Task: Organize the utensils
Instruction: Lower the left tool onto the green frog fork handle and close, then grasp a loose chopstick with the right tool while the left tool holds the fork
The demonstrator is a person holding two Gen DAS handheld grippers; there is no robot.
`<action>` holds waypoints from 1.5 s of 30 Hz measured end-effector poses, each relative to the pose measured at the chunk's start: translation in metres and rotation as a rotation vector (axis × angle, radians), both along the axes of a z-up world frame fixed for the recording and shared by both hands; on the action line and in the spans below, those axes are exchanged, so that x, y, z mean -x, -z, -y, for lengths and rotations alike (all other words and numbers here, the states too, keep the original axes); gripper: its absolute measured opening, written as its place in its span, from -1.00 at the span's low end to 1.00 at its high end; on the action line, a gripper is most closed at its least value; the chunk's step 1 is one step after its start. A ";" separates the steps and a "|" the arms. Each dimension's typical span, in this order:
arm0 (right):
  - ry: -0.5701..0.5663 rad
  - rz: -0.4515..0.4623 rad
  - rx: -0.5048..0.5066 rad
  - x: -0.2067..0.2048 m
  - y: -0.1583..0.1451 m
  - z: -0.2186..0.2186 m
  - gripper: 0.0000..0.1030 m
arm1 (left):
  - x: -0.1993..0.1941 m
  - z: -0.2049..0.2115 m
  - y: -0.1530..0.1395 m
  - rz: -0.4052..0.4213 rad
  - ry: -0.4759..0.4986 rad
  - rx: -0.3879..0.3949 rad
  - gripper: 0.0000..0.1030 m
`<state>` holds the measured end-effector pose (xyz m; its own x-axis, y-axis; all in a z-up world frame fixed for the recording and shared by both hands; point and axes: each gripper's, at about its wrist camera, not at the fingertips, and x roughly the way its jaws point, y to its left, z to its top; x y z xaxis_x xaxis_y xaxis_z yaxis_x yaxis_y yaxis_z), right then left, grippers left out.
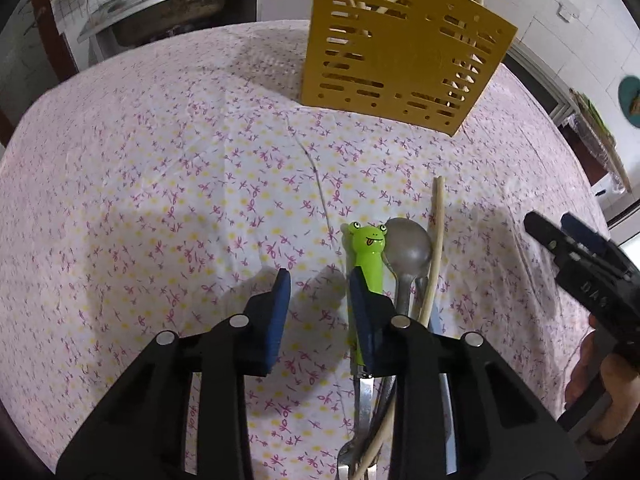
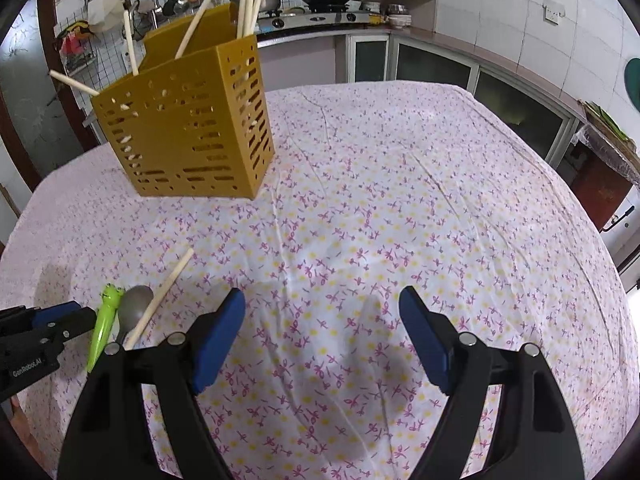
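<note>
A yellow slotted utensil holder [image 1: 400, 48] stands at the far side of the table with several chopsticks in it; it also shows in the right wrist view [image 2: 188, 128]. A green frog-handled utensil [image 1: 366, 256], a metal spoon [image 1: 408, 252] and a cream chopstick [image 1: 436, 240] lie together on the cloth. My left gripper [image 1: 320, 292] is open, its right finger touching the frog handle's left side. My right gripper [image 2: 322, 312] is open and empty over bare cloth, to the right of the utensils [image 2: 132, 316].
The table wears a white cloth with pink and yellow flowers [image 2: 400, 200]. Kitchen counters, a stove with pots [image 2: 320, 4] and cabinets stand behind. The table edge [image 2: 624, 280] drops off at the right.
</note>
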<state>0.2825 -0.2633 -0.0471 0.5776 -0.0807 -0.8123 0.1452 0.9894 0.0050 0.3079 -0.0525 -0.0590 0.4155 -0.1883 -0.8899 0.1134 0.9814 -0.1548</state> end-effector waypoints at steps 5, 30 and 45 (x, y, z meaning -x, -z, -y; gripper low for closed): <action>-0.015 -0.069 -0.009 -0.004 0.004 -0.007 0.50 | 0.003 0.005 -0.009 0.008 0.033 0.022 -0.44; -0.047 -0.140 -0.096 -0.025 -0.004 -0.054 0.01 | -0.018 0.002 0.004 -0.017 0.099 -0.065 -0.71; -0.060 -0.288 -0.072 -0.058 0.014 -0.100 -0.55 | -0.037 -0.047 0.010 -0.041 0.049 -0.042 -0.70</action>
<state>0.3408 -0.1630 -0.0613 0.3249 0.0103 -0.9457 0.0926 0.9948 0.0426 0.3445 -0.0052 -0.0694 0.3697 -0.1693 -0.9136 0.1560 0.9806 -0.1186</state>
